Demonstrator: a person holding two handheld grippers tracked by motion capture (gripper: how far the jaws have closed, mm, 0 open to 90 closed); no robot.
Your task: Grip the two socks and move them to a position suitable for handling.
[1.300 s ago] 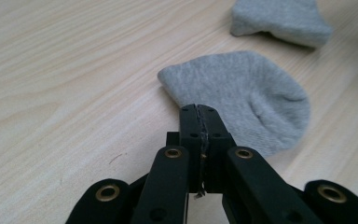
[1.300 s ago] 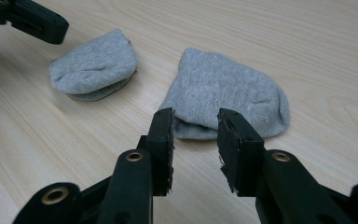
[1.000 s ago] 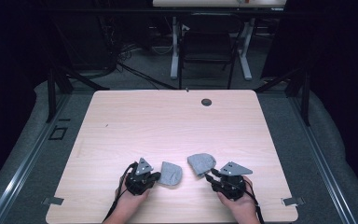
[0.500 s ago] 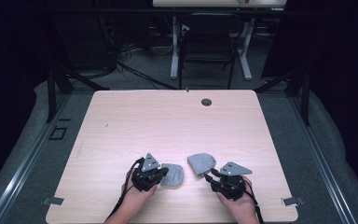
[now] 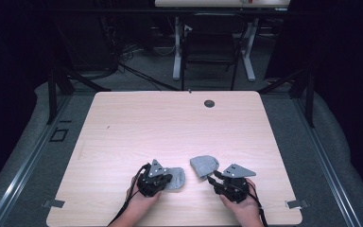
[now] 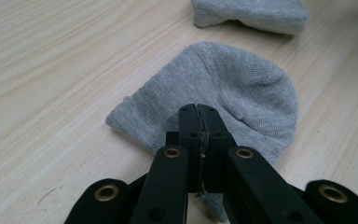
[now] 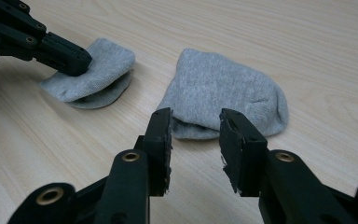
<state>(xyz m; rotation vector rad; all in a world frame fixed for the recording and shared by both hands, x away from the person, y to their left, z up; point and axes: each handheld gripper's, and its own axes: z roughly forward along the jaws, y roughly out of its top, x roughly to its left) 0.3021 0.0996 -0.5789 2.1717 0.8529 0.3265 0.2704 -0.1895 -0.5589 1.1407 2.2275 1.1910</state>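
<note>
Left sock [image 5: 175, 177] lying folded at near table [image 5: 170, 123] edge, your left gripper [image 6: 199, 116] pinching its near fold, jaws clamped tight. Rounded end pointing away from you. Right sock [image 7: 223, 93] lying just beyond your right gripper [image 7: 196, 123], whose jaws are standing apart, gripping nothing. Socks sitting near each other, not touching.

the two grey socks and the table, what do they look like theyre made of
Left sock and right sock: soft knitted fabric, likely cotton blend; fine ribbed weave, matte, limp folds. Table: pale wood-grain top, smooth, faint sheen, probably laminate rather than solid wood.
</note>
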